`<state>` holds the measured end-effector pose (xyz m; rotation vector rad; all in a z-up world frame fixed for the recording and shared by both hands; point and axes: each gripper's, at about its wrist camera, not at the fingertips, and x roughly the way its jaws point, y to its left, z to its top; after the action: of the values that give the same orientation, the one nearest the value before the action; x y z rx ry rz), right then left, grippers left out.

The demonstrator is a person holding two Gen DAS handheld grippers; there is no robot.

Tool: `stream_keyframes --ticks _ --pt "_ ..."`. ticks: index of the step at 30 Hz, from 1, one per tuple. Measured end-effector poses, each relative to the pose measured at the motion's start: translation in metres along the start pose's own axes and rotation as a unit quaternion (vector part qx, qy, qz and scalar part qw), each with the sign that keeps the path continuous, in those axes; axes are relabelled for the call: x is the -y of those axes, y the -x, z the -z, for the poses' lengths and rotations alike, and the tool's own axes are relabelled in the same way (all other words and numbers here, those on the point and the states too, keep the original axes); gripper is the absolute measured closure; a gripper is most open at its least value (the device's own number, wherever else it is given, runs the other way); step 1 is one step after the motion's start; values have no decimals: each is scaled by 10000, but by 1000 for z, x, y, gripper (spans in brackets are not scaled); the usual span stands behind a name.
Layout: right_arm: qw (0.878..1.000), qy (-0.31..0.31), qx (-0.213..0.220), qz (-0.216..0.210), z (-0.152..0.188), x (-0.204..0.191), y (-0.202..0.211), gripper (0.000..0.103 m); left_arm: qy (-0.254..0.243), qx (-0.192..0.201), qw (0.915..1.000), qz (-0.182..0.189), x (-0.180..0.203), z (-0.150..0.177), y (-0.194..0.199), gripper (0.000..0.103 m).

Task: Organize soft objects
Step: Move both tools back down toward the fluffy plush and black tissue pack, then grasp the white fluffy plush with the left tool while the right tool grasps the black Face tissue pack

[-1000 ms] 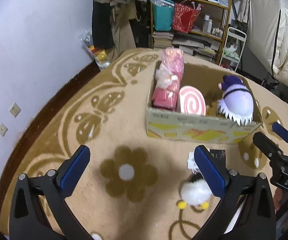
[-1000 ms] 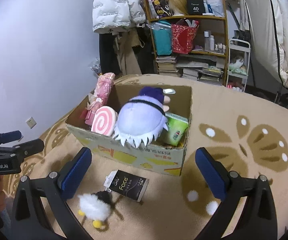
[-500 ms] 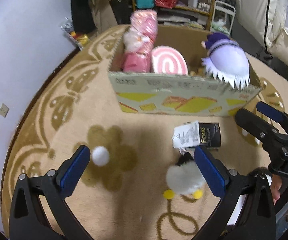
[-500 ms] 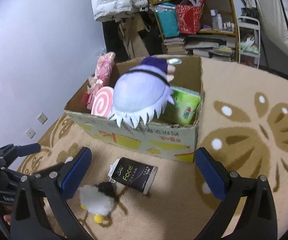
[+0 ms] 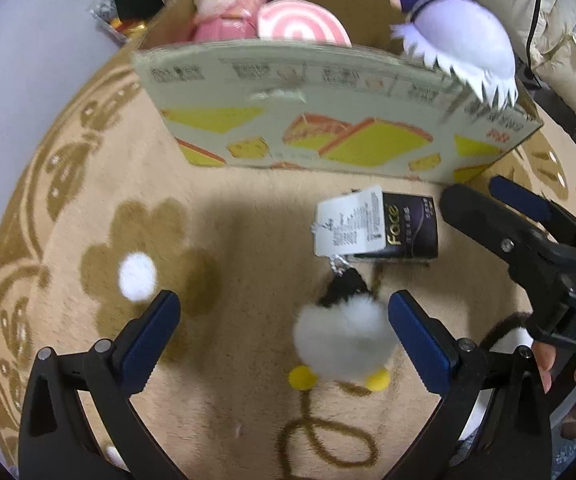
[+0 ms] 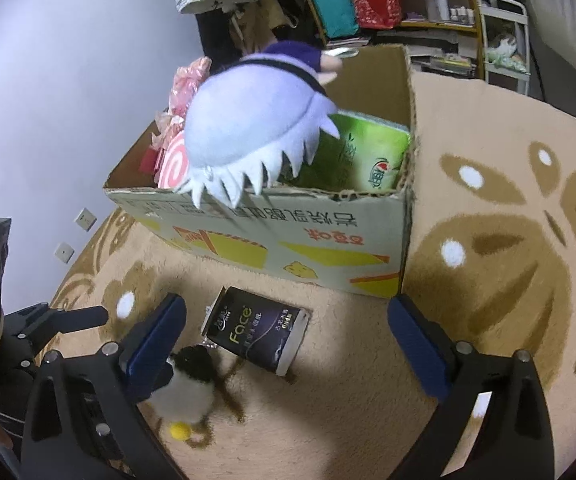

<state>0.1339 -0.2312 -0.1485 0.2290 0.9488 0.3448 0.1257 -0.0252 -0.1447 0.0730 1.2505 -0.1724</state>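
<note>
You had the left gripper (image 5: 284, 336) low over the white fluffy toy (image 5: 342, 344) on the rug (image 5: 228, 412), jaws wide and straddling it, likely for a pickup into the cardboard box (image 5: 328, 136) just beyond. Right gripper (image 6: 288, 340) hung empty, jaws wide, near the tissue pack (image 6: 256, 330).

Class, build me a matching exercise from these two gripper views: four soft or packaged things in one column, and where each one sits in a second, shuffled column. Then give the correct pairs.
Things
1. fluffy white toy
2. black tissue pack
3. purple plush
4. green pack

Places
A. inside the cardboard box, against its right-hand wall
B. flat on the rug, just in front of the box
C. draped over the box's front rim
D. on the rug between the open fingers of the left gripper

Pairs: 1-D, 2-B, 3-C, 4-A
</note>
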Motion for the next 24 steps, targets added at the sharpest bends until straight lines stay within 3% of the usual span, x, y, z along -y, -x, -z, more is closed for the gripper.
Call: stream_keyframes --ticks 6,14,17,22,24 --pt "9996 17 -273 -43 3 6 -15 0 -93 -394 9992 -73 10 5 -21 0" --pt "9987 89 -498 -7 9 7 -30 0 -214 -619 9973 -330 18 11 -38 1" --pt "9985 179 -514 -41 9 3 -34 0 -266 -680 9966 -373 20 13 -43 11" --pt "9974 348 -580 -245 10 -7 -44 10 -174 -623 9974 -329 15 13 -40 23" --pt "9969 412 -621 -265 13 -9 -47 10 -110 -569 9979 -303 6 13 -38 38"
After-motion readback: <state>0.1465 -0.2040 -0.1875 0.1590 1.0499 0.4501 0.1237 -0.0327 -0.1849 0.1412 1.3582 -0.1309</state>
